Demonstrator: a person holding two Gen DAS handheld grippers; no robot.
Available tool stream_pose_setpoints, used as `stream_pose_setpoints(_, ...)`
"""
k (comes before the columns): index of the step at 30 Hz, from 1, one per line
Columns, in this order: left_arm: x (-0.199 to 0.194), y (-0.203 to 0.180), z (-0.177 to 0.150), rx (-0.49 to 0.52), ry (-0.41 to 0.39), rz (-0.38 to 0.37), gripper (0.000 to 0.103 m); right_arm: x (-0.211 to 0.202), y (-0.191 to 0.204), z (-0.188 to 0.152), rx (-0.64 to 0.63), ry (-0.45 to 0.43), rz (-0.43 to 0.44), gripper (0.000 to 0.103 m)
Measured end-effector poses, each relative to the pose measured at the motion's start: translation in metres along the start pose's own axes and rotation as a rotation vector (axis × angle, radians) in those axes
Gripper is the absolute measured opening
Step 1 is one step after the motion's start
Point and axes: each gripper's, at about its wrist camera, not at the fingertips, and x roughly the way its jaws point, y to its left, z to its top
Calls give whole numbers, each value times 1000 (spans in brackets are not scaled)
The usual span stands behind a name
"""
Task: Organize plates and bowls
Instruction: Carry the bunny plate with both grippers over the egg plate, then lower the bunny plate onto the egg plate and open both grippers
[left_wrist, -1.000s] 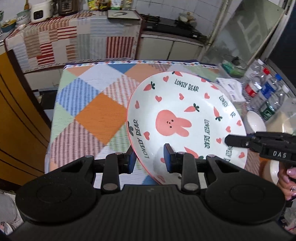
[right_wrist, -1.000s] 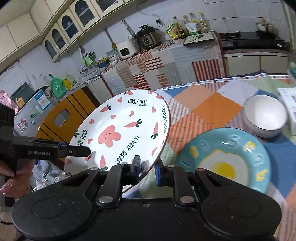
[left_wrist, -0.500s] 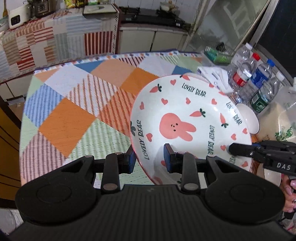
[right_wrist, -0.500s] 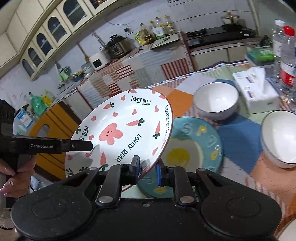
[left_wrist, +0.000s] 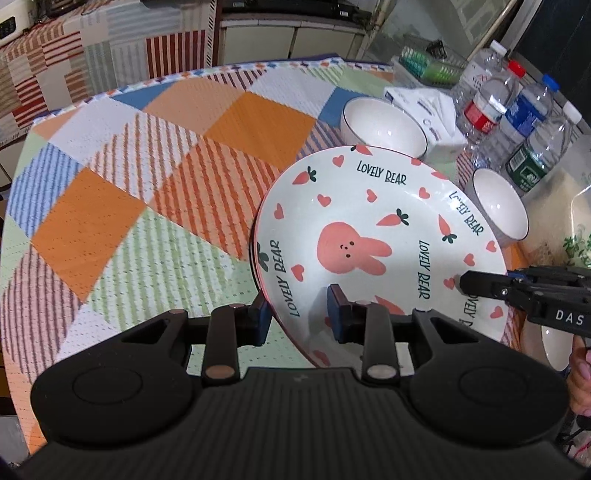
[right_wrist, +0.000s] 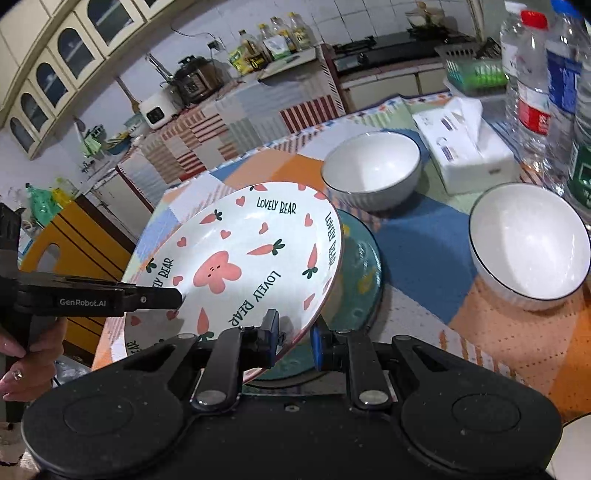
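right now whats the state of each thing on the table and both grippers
bunny plate: lifted, tilted, gripped at two rim spots
left gripper: shut on the bunny plate's rim
right gripper: shut on the bunny plate's rim
egg plate: flat on the table, partly under the bunny plate
far bowl: upright, empty
near bowl: upright, empty
bottles: upright, capped
tissue box: tissue sticking out

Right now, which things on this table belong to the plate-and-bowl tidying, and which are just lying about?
Job: bunny plate, gripped by left gripper and right gripper; blue egg plate; two white bowls.
Lying about: tissue box; water bottles; green basket.
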Motion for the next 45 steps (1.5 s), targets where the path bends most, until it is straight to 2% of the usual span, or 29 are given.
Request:
stream_pose_setpoints(11, 23, -9, -3, 33, 43, 40, 30, 20, -17, -2, 41, 72, -29, 23)
stream_pose_setpoints(22, 30, -6, -2, 26, 67, 35, 30, 31, -8, 8, -14, 131, -111, 26)
stream_pose_setpoints(28, 35, -7, -4, -20, 104, 39, 30, 34, 3, 9, -46, 152, -186, 29)
stream_pose_setpoints(33, 38, -13, -6, -38, 122, 61, 30, 42, 12, 13, -102, 173, -289, 32)
stream_pose_setpoints(37, 42, -11, -5, -56, 152, 74, 30, 48, 18, 14, -140, 164, -342, 34)
stream_pose_setpoints(43, 42, -14, -4, -60, 140, 108, 30, 58, 24, 15, -178, 139, -398, 35)
stream_pose_setpoints(45, 42, -13, -4, -73, 131, 121, 27, 60, 25, 14, -190, 129, -411, 35)
